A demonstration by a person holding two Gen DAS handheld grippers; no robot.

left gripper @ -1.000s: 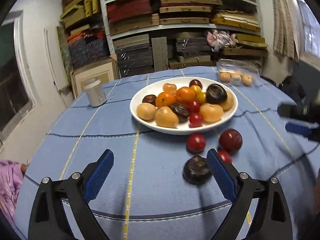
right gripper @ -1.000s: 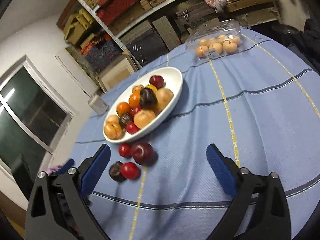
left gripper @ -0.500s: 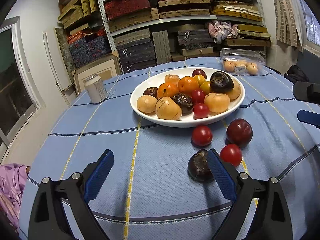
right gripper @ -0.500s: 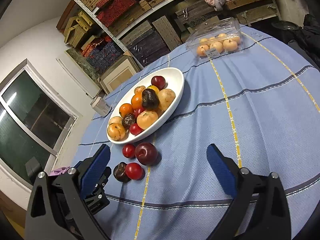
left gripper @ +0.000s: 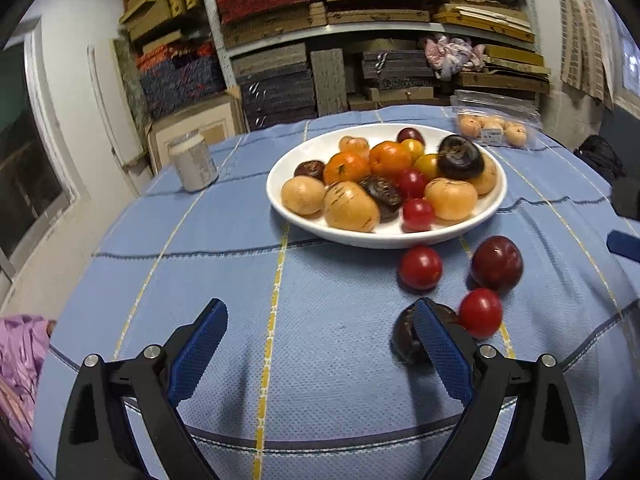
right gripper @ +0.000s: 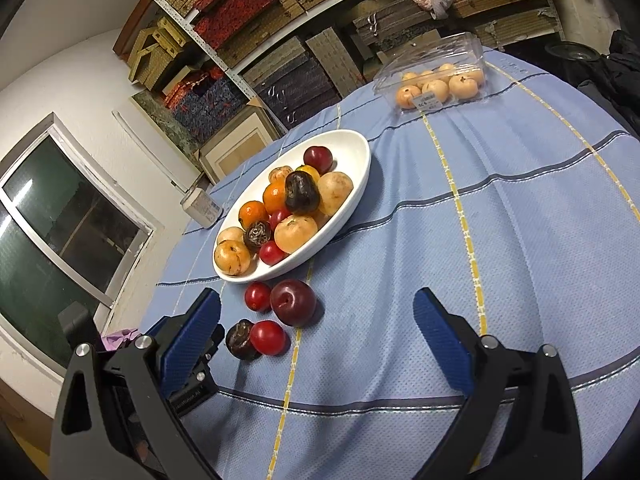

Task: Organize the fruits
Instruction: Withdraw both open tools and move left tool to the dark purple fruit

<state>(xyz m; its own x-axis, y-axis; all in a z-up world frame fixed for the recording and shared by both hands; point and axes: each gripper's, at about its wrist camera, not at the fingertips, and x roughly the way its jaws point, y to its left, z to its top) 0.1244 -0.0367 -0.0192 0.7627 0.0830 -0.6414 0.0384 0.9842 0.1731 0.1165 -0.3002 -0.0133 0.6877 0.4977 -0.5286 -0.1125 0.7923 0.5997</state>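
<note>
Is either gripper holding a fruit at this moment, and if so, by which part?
Nothing is held. The left gripper and right gripper are both open with only tablecloth between their fingers. The dark fruit lies on the cloth beside the left gripper, ungripped.

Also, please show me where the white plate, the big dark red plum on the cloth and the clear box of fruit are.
white plate (left gripper: 486,222), left wrist view, bare front rim.
plum (right gripper: 293,302), right wrist view, middle of its skin.
clear box (right gripper: 434,58), right wrist view, its lid.
</note>
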